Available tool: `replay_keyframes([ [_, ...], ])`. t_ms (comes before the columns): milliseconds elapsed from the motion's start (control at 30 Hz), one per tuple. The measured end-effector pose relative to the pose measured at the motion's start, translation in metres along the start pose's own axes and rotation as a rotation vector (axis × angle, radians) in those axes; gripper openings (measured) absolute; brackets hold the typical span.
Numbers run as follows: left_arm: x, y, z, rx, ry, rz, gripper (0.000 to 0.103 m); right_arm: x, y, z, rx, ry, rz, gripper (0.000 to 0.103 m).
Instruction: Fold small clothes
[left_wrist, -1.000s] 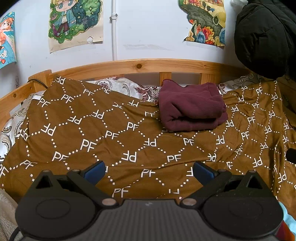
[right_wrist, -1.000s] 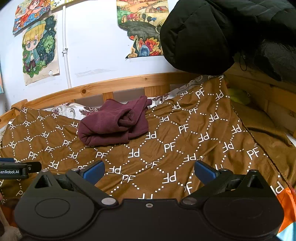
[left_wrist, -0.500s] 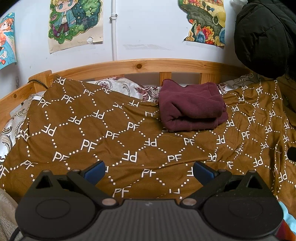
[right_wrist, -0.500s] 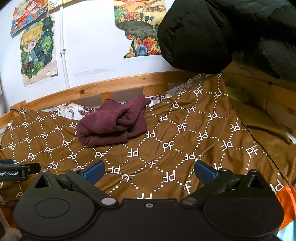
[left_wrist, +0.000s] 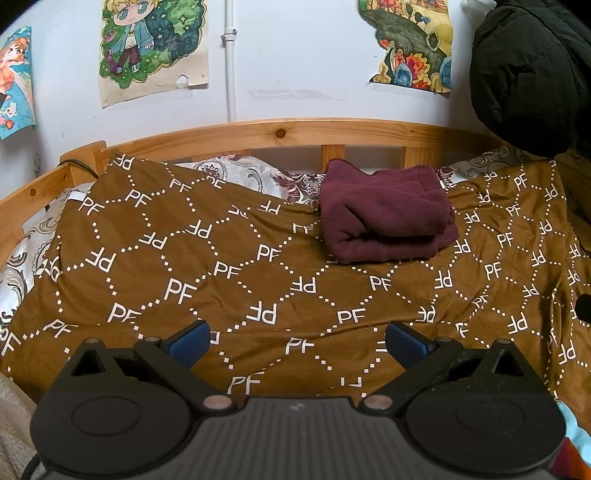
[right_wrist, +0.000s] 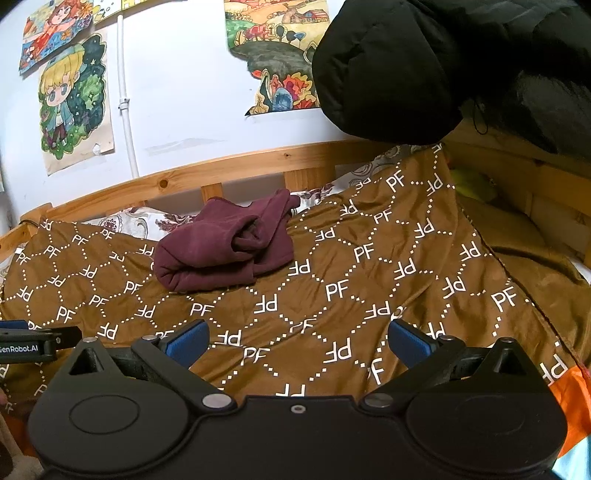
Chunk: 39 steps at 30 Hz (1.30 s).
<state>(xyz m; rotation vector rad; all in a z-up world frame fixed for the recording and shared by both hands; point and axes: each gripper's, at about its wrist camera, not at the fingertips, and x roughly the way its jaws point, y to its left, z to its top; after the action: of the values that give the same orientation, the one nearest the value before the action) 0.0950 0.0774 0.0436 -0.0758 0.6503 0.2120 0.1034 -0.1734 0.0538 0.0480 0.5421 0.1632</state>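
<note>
On the brown patterned bedspread (left_wrist: 229, 258) a folded maroon garment (left_wrist: 384, 214) is seen, both the left gripper (left_wrist: 297, 341) and right gripper (right_wrist: 297, 338) spread wide, empty.

Brown-blanketed bed (left_wrist: 258, 258), folded maroon garment (left_wrist: 384, 214)

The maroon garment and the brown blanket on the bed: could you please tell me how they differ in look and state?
The maroon garment is plain, while the brown blanket carries white PF letters in a dotted diamond grid. The garment is folded into a thick compact bundle; the blanket lies spread out, with shallow wrinkles. The garment sits on the blanket's far edge, near the wooden headboard. Both are soft fabric, and neither gripper touches either.
</note>
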Motion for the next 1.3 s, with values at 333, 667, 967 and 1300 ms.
replay_keyframes([
  [333,0.0001,0.0011,0.0002,0.003,0.001,0.001,0.102,0.0001,0.0002,0.0002,0.003,0.0,0.003,0.102],
  [667,0.0002,0.0021,0.0008,0.002,0.001,0.002,0.102,0.0001,0.0006,0.0,0.005,0.002,0.004,0.102],
  [967,0.0007,0.0025,0.0006,0.002,0.002,0.006,0.102,0.0005,0.0002,-0.0009,0.007,0.005,0.008,0.102],
  [1300,0.0006,0.0024,0.0006,0.003,0.002,0.006,0.102,0.0005,0.0003,-0.0012,0.01,0.007,0.007,0.102],
])
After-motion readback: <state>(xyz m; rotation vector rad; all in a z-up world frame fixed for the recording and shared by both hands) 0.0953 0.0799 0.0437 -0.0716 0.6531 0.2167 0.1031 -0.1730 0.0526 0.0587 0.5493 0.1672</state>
